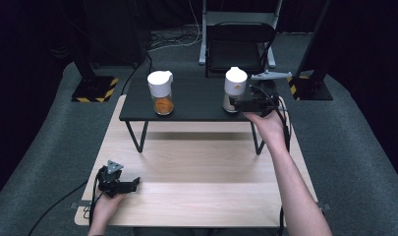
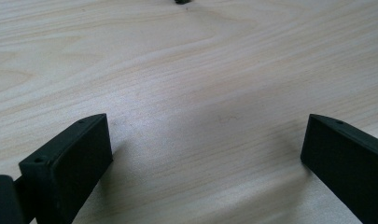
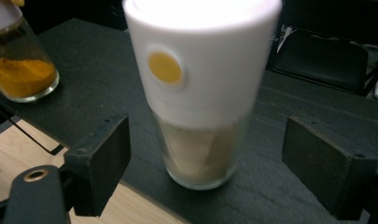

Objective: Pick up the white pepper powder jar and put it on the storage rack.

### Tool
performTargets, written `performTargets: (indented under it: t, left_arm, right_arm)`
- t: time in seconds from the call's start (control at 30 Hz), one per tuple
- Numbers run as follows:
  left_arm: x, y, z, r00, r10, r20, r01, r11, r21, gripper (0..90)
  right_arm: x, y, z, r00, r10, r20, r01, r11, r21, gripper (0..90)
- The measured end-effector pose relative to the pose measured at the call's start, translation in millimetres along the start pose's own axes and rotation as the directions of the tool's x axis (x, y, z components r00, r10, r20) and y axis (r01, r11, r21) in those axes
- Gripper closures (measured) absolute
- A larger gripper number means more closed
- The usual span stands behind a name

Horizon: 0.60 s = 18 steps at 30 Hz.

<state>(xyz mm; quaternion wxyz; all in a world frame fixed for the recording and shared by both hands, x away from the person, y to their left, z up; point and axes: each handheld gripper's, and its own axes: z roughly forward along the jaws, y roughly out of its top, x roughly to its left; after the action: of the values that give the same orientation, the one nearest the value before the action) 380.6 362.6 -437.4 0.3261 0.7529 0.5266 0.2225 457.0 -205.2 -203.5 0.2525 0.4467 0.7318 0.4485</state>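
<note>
Right gripper (image 3: 205, 172): jaws wide apart, holding nothing; they stand either side of the pale jar, w/ a gap on both sides. Seen at the jar's right in the high view (image 1: 241, 103).
Left gripper (image 1: 119, 185): jaws spread wide, empty; resting low over the wood table (image 2: 186, 93) at the near left corner, well apart from the work.
Pale jar (image 3: 200, 93): glass body w/ pale powder, tall white cap w/ a yellow dot facing the camera. Upright on the black shelf (image 1: 196, 101), right end, near the front edge.
Orange jar (image 1: 161, 92): same type, orange powder, white cap; on the shelf's left part, well apart from the pale jar.
Step in hand (judged): closing in on the pale jar for a side grasp.
Grip zone: jaws sit level w/ the glass part below the cap; looks a sound spot, low & firm. Avoid the cap, which may turn or lift off.
Centring: jar sits a bit left of mid-gap; shift so both pads meet at once, else the jar gets nudged.
Depth: push fwd until the jar's widest part is between the pads.
Closing: slow, even; glass is slick & round.
Risk: jar is near the shelf's front edge, so a sideways knock could tip it off.
Lift: straight up, kept upright.
</note>
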Motion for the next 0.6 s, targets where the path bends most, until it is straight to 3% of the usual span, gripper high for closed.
performTargets:
  t: [0.6]
  left_arm:
    - [-0.5, -0.2, -0.1, 1.0, -0.001, -0.001, 0.001, 1.0, 0.0, 1.3]
  right_arm:
    - [-27.4, -87.3, -23.6, 0.9985, 0.054, 0.011, -0.054, 0.999, -0.001, 13.4]
